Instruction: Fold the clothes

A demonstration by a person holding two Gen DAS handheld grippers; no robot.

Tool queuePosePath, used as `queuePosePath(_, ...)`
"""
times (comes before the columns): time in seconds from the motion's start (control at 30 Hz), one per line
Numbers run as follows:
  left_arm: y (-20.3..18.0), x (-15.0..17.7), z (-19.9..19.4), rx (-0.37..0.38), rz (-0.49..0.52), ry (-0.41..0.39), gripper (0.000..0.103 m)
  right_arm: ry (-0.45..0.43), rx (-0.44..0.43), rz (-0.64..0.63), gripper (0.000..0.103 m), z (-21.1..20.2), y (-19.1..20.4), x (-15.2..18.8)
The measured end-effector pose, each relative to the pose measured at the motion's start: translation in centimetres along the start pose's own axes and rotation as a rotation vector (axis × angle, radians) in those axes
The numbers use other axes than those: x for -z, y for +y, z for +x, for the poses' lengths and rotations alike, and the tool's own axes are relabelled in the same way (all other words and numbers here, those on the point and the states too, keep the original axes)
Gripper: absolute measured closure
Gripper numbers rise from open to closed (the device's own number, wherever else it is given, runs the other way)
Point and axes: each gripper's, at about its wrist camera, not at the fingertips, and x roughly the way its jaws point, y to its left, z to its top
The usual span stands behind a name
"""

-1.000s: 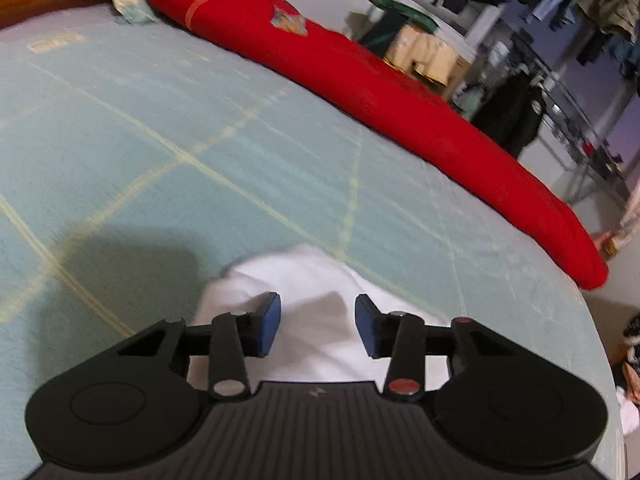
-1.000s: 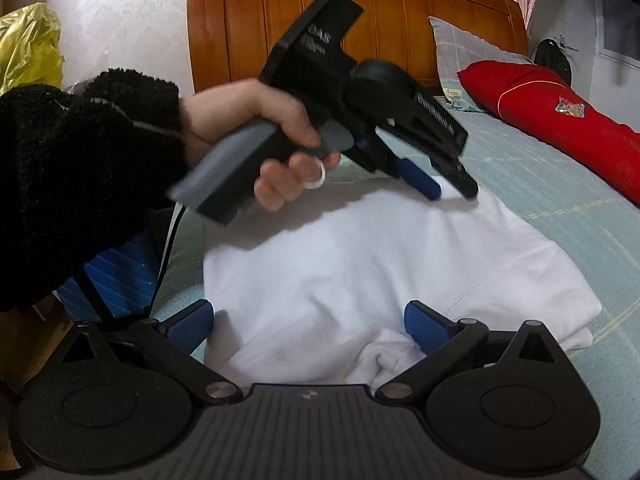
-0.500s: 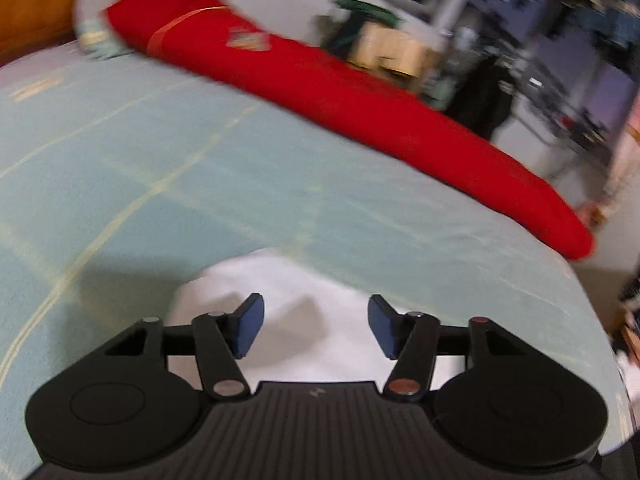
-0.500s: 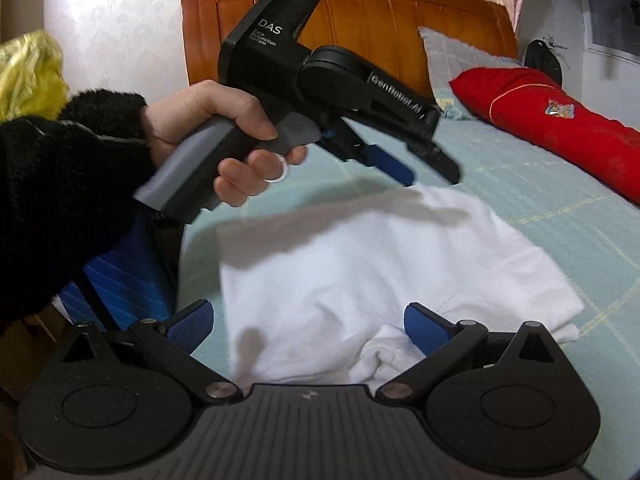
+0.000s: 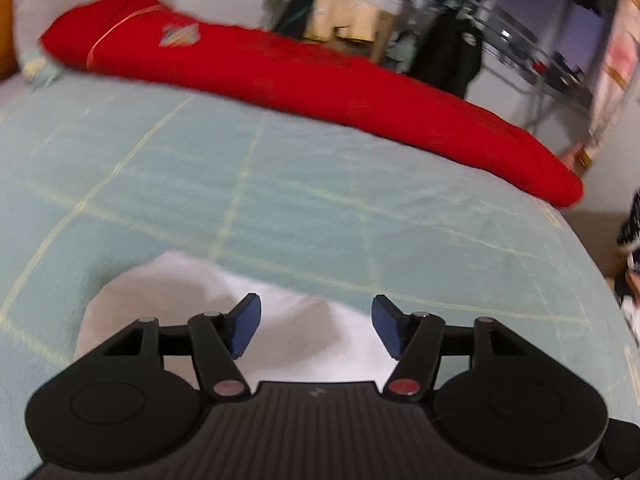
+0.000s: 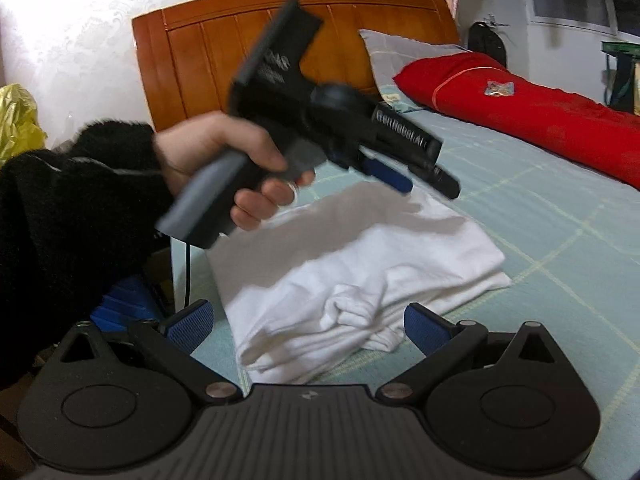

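- Both grippers have lifted off the white garment (image 6: 352, 264) since a second ago, and the left gripper (image 5: 316, 330) has just been opening its jaws, with nothing between them.
- Left jaws now stand apart over the cloth's far edge; the garment shows below and behind the blue pads (image 5: 244, 328), not touched by them.
- Right gripper (image 6: 306, 326) has its jaws wide apart and empty; the folded garment lies on the bed cover (image 6: 560, 208) just ahead of them, its bunched end between and in front of the pads.
- The fold looks done, though blur in the left view makes the far edge hard to judge.
- To finish well, keep both jaws clear while drawing back, so no pad snags a layer; the loose bunch nearest the right jaws may need tucking flat.
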Motion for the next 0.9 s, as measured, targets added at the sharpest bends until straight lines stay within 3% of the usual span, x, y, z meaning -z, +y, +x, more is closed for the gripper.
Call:
queuePosePath(0.23, -1.7, 0.4, 3.2, -0.004, -0.007, 0.047, 0.042, 0.008, 0.023, 0.006, 0.0, -1.1, 0.7, 0.3)
queuePosePath(0.4, -0.9, 0.8, 6.0, -0.048, -0.045, 0.093, 0.043, 0.015, 0.04, 0.012, 0.0, -1.8, 0.6, 0.5)
queuePosePath(0.67, -3.0, 1.1, -3.2, -0.072, 0.04, -0.011, 0.04, 0.0, 0.045, 0.018, 0.0, -4.3, 1.1, 1.2)
queuePosePath(0.9, -3.5, 7.7, -7.4, -0.089, 0.028, -0.042, 0.038, -0.011, 0.039, 0.116, 0.0, -6.8, 1.2, 3.4)
